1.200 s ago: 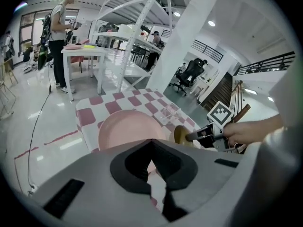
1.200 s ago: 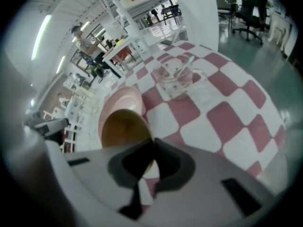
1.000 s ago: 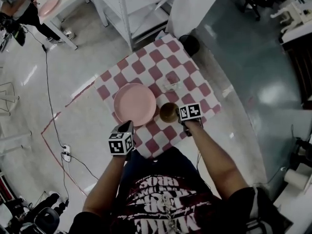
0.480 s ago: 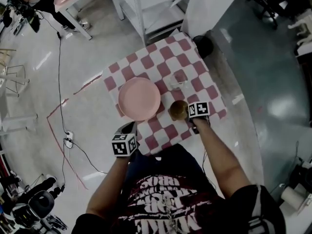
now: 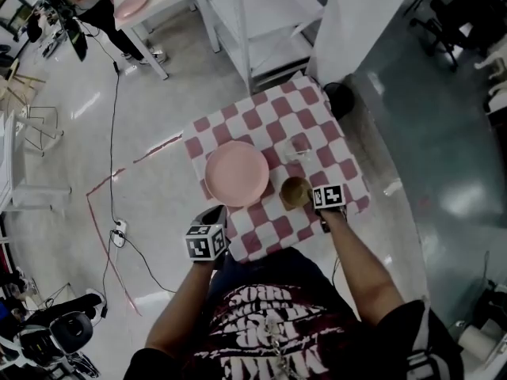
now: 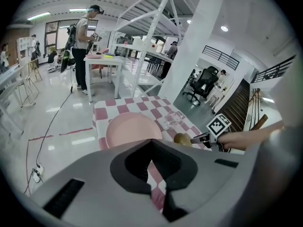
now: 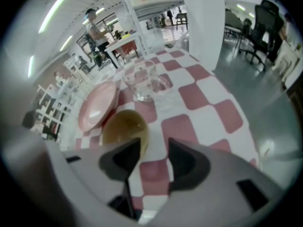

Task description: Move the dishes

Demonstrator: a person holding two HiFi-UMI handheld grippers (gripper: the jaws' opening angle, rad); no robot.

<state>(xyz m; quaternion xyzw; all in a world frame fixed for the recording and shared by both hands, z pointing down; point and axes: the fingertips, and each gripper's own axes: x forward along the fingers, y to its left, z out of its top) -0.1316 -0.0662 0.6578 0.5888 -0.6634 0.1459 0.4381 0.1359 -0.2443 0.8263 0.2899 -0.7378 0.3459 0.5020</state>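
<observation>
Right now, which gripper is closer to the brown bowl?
Right. The right gripper is at the bowl, its just-opened jaws straddling the rim. The left gripper is at the near edge of the table.

Left gripper (image 6: 154, 167): jaws pressed together, nothing between them.
Pink plate (image 6: 130, 129): flat on the red-and-white checked tablecloth (image 6: 124, 109), just beyond the jaws.
Clear glass (image 6: 173, 119): right of the plate, apart from it.
Brown bowl (image 6: 182, 138): at the right gripper (image 6: 197, 138) tip.
Background: a person (image 6: 84, 41) stands at a white table (image 6: 102, 60).
</observation>
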